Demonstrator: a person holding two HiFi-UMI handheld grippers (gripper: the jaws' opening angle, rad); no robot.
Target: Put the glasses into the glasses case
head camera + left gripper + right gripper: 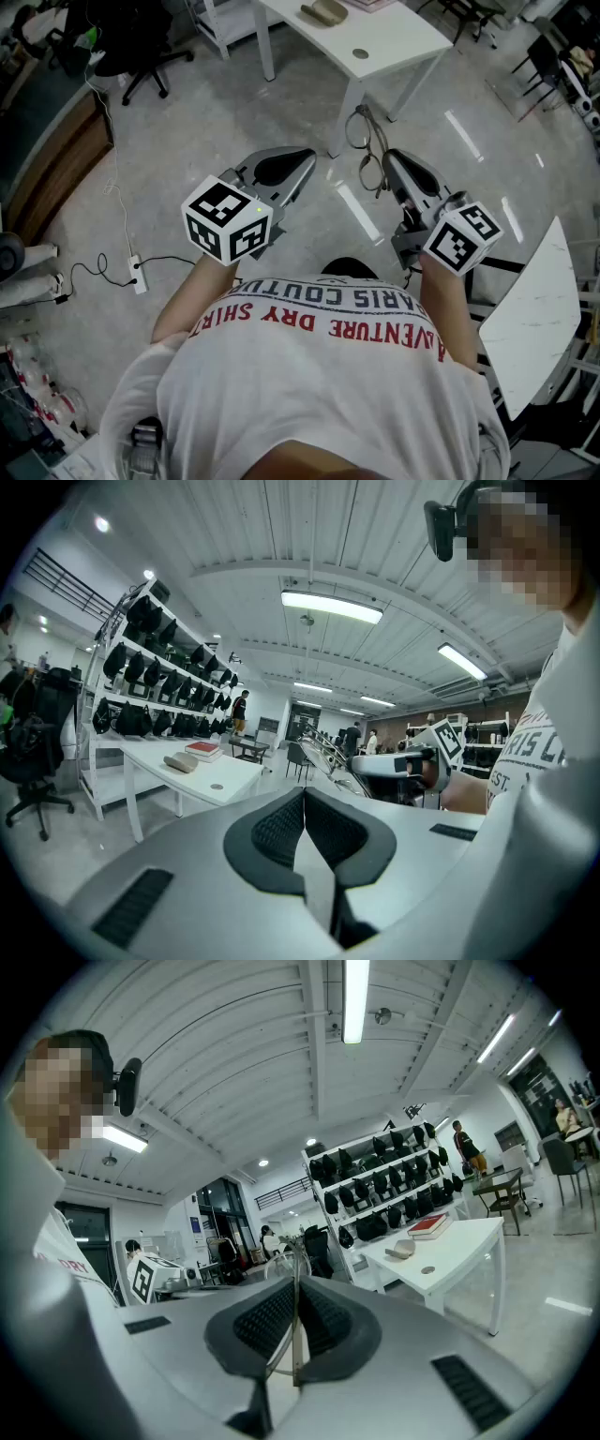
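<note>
My right gripper (390, 161) is shut on one temple of the thin wire-framed glasses (367, 150), which hang in the air in front of the person's chest. In the right gripper view the temple runs between the black pads (323, 1321) and the lenses (281, 1265) stick out past the tips. My left gripper (307, 159) is held beside it, to the left, its jaws shut with nothing between them (303, 797). The tan glasses case (323, 11) lies on the white table (403, 37) ahead, well away from both grippers. It also appears in the left gripper view (181, 761).
A red book (202, 748) and a small round disc (361, 53) lie on the same table. A black office chair (141, 56) stands at the left, a power strip with cable (138, 274) lies on the floor, and a white panel (534, 309) is at the right. Shelves of black bags (394, 1194) stand behind the table.
</note>
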